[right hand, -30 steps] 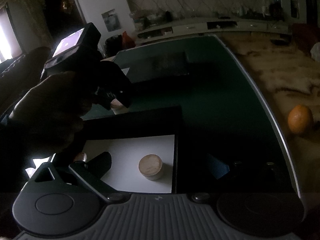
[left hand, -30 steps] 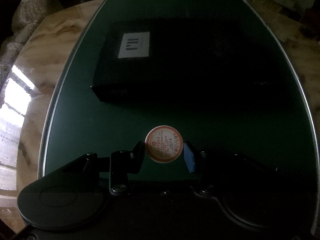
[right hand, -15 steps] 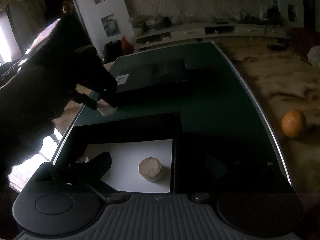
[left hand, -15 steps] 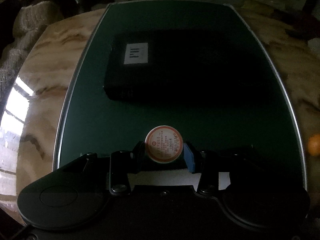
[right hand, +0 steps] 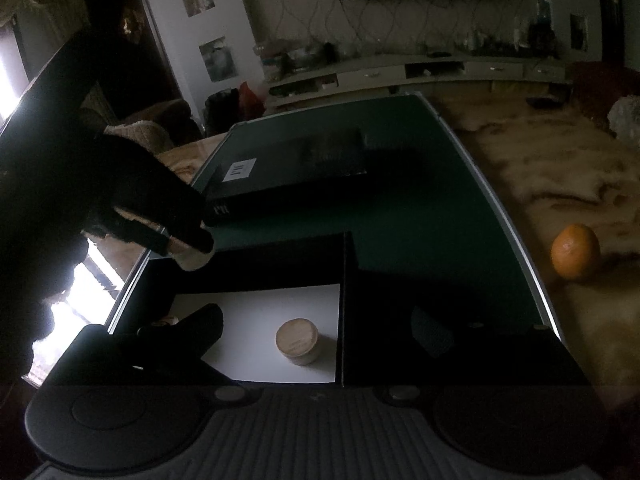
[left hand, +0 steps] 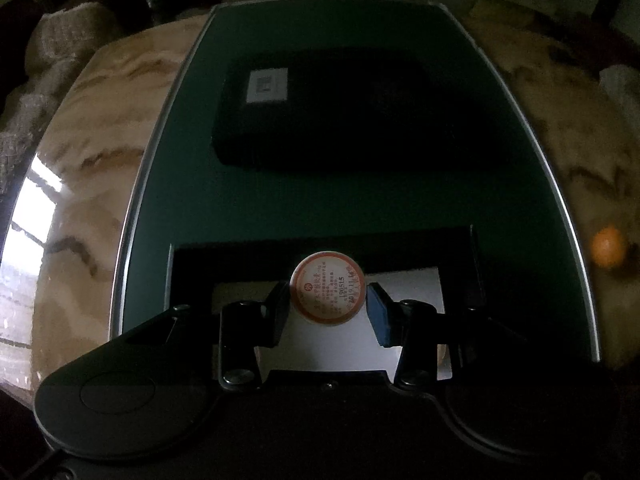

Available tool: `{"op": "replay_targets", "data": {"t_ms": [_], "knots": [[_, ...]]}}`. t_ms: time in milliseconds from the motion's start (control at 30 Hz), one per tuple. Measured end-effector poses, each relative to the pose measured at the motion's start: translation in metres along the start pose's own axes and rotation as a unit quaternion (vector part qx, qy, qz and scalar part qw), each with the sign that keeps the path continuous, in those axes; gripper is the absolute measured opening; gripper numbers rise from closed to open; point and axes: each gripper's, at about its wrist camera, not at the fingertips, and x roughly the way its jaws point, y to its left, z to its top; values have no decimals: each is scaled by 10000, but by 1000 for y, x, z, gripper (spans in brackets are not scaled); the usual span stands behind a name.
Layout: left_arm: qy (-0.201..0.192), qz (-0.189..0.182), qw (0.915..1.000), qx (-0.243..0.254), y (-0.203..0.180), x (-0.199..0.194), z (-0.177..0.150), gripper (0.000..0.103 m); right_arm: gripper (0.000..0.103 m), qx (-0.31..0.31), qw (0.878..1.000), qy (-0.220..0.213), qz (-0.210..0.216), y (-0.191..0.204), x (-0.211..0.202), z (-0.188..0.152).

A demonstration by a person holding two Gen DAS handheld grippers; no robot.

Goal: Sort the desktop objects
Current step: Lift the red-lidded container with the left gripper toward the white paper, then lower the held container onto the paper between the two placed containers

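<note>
Orange-rimmed round tin (left hand: 327,289) pinched between left gripper (left hand: 328,308) jaws, above black tray (left hand: 460,248).

The mat (left hand: 280,208) is dark green with a pale silvery edge, lying on a table (left hand: 104,128) veined in beige and brown like marble. The closed box (left hand: 336,120) is black with 1 white label. The open box (right hand: 280,256) is black with a white floor. The round jar (left hand: 327,289) shows a cream lid ringed in orange-red (the print is dark). An orange (right hand: 575,252) sits bright orange.
</note>
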Motion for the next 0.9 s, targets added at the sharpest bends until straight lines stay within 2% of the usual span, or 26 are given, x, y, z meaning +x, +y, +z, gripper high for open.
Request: {"op": "replay_targets", "data": {"t_ms": [400,900], "knots": [[197,-55,9998,-53,0,3,-31,41,103,-7,10000,2,-33,0,-2,-2],[422,76,9991,-38,-5,30,-44,41,103,33,10000,24,-55,-5,-4,-6]]}}
